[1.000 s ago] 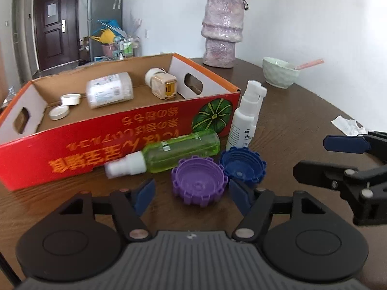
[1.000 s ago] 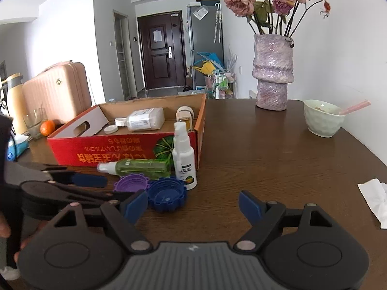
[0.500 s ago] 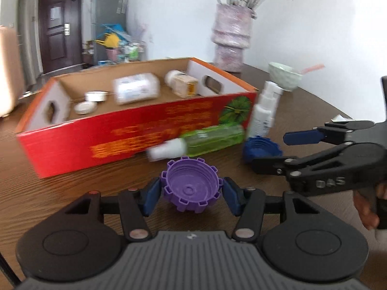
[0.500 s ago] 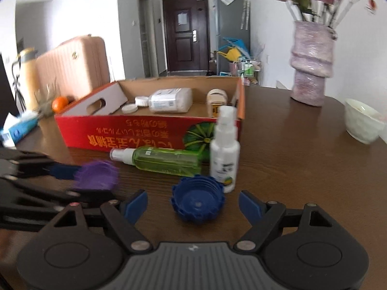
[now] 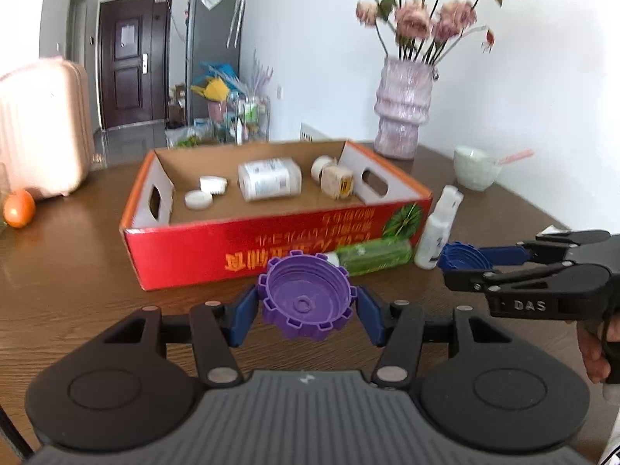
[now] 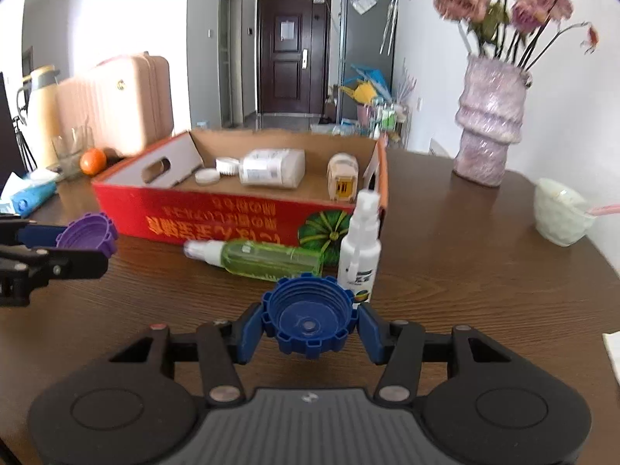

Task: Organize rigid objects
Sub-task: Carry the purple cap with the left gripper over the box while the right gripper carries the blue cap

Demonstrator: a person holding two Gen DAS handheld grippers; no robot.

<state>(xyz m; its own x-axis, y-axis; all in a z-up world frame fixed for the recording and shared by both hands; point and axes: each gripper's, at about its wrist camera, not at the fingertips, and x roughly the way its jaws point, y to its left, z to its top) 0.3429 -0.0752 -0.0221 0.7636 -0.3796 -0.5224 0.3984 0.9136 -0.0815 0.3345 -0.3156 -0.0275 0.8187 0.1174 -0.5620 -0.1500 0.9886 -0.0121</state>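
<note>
My left gripper (image 5: 307, 312) is shut on a purple ridged cap (image 5: 306, 294) and holds it above the table in front of the red cardboard box (image 5: 232, 248). My right gripper (image 6: 309, 327) is shut on a blue ridged cap (image 6: 309, 317), lifted off the table. The purple cap also shows in the right wrist view (image 6: 88, 232), the blue cap in the left wrist view (image 5: 463, 257). A green spray bottle (image 6: 255, 257) lies by the box front. A white spray bottle (image 6: 360, 248) stands at the box corner.
The box holds a white jar (image 5: 269, 179), a tan bottle (image 5: 335, 178) and two white lids (image 5: 205, 192). A purple vase (image 6: 490, 131), a pale bowl (image 6: 562, 217), an orange (image 6: 93, 161) and a tissue (image 6: 612, 352) stand on the brown table.
Both grippers closed on caps, the left on the purple one, the right on the blue one, and lifted them off the table. Both views rose and drew back.
</note>
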